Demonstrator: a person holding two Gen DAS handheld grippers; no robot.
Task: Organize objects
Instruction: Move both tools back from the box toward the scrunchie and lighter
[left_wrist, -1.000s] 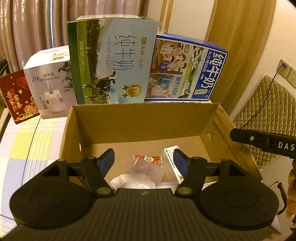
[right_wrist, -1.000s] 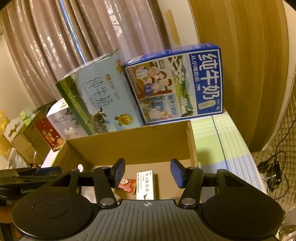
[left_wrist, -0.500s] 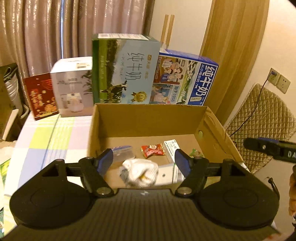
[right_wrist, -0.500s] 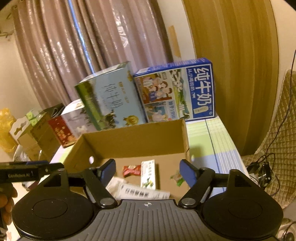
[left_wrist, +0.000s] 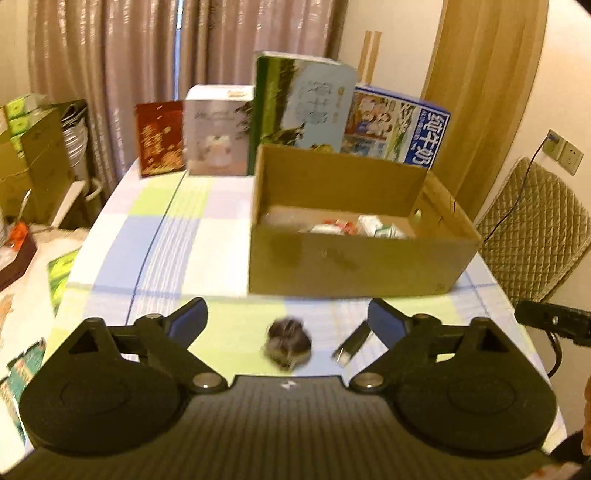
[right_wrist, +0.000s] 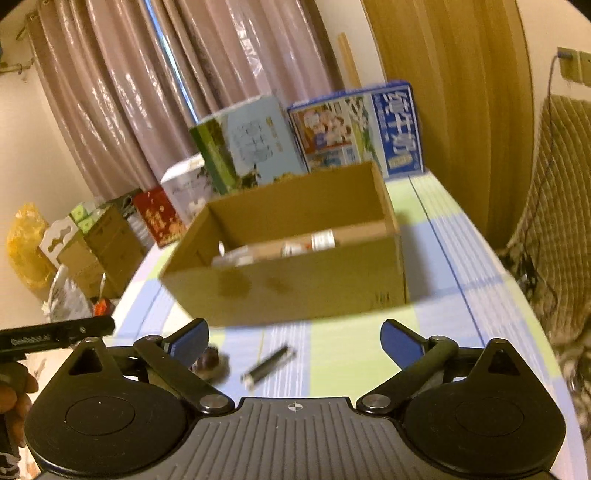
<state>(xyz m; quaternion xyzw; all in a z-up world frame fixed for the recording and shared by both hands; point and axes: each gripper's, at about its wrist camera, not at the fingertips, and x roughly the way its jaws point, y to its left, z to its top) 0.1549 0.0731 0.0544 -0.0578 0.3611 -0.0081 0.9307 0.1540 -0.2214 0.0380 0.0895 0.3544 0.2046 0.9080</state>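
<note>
Cardboard box (left_wrist: 354, 262) part-filled — two loose items wait on the near tablecloth (left_wrist: 177, 236).
Left gripper (left_wrist: 288, 319) and right gripper (right_wrist: 293, 338), jaws apart and empty, have pulled back from over the box; next likely a descent onto the dark round object (left_wrist: 288, 343) or small black stick (left_wrist: 351, 345) — both blurred.

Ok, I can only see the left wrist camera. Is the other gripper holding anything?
Observer: No. The right gripper is open, with nothing between its fingers.
Operator: Is the little black stick close to it?
Observer: Yes. The black stick lies on the tablecloth just ahead, in the gap between its fingers. The round dark thing sits by its left finger.
Operator: Anything off to the side I can't see?
Observer: A yellow bag by the wall, left of the stacked cartons.
</note>
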